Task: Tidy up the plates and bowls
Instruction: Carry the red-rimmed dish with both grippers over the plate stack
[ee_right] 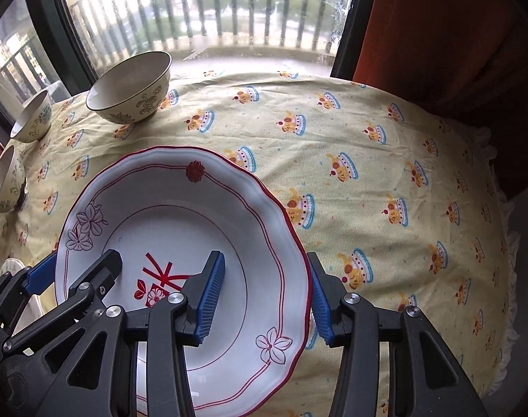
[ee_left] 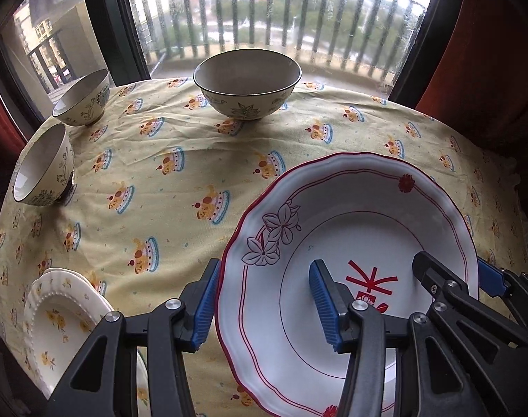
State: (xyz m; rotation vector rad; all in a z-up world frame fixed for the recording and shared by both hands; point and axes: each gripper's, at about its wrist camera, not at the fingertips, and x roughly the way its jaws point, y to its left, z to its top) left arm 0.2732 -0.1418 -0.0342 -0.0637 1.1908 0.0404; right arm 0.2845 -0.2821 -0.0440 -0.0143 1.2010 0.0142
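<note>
A white deep plate [ee_left: 350, 208] [ee_right: 180, 208] with a red scalloped edge, flower drawings and a red emblem is held tilted over the yellow tablecloth [ee_left: 159, 173]. My left gripper [ee_left: 265, 266] [ee_right: 78, 264] is shut on its left rim, one blue pad outside and one inside the well. On the opposite rim my right gripper [ee_right: 265, 260] [ee_left: 455, 271] is shut the same way. A large cream bowl [ee_left: 246, 83] [ee_right: 131, 90] stands upright at the table's far side. Two small bowls [ee_left: 83, 99] [ee_left: 43, 166] stand at the far left.
Stacked cream plates with yellow flowers [ee_left: 62, 319] lie at the near left, partly under my left gripper. A window with a balcony railing [ee_left: 264, 17] runs behind the table. Red curtains [ee_right: 437, 34] hang at the right. Bare cloth [ee_right: 385, 173] spreads to the right.
</note>
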